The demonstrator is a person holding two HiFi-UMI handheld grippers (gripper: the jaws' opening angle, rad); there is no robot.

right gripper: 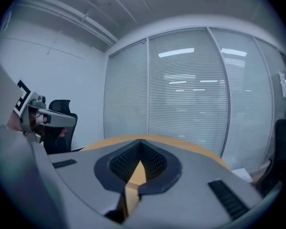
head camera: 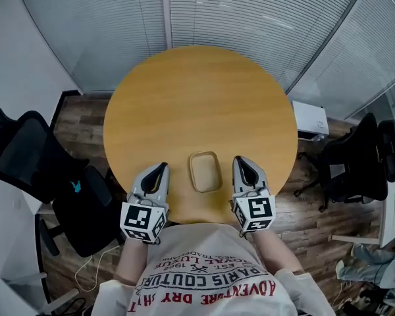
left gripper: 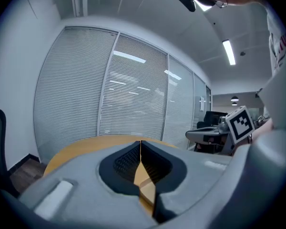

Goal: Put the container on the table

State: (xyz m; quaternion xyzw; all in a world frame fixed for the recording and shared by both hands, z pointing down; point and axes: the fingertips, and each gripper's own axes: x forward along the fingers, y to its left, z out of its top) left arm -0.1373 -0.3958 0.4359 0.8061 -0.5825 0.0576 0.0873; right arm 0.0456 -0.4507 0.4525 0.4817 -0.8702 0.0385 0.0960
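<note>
Two tools, both with jaws together and nothing in them.

Head view: the container [head camera: 205, 171] sits flat on the bench [head camera: 197, 97], near the edge closest to the person. It lies between the left tool [head camera: 159, 168] and the right tool [head camera: 242, 162], touching neither. It lies to the right of the left tool and to the left of the right one. Its long axis runs away from the person, roughly parallel to both tools. The right tool looks slightly nearer. Judged from this, the placing is done; any next move would be a short sideways reach inward.

Left gripper view: the left tool [left gripper: 141, 144] has its pads meeting tip to tip, with only bench [left gripper: 86, 147] wood beyond. A paler tan strip low in the gap may be the container; can't tell.

Right gripper view: the right tool [right gripper: 140, 144] is pinched together and empty, with bench [right gripper: 190, 149] wood ahead.
</note>
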